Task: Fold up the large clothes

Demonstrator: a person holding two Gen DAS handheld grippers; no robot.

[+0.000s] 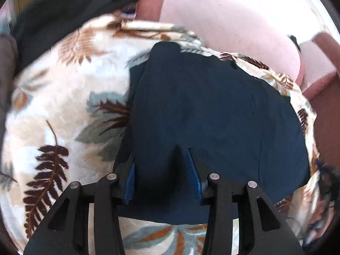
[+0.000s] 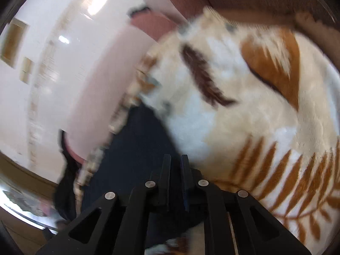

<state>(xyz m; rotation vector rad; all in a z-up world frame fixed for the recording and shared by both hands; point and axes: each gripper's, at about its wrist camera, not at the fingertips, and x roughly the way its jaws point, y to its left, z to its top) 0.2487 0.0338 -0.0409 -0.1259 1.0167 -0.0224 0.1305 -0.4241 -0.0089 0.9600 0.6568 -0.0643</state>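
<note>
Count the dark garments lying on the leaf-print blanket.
2: a navy garment spread mid-blanket in front of the left hand-held gripper, and a black garment bunched at the blanket's far-left edge. Others may be hidden.

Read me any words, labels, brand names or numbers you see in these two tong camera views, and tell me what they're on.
None: no readable text in either view.
Navy garment: no label, tag or print shows.
Leaf-print blanket: fern pattern only, no lettering.
Pink cushion: plain.
Left tongs and right tongs: no markings visible.
Wall frames: too blurred to read.
</note>
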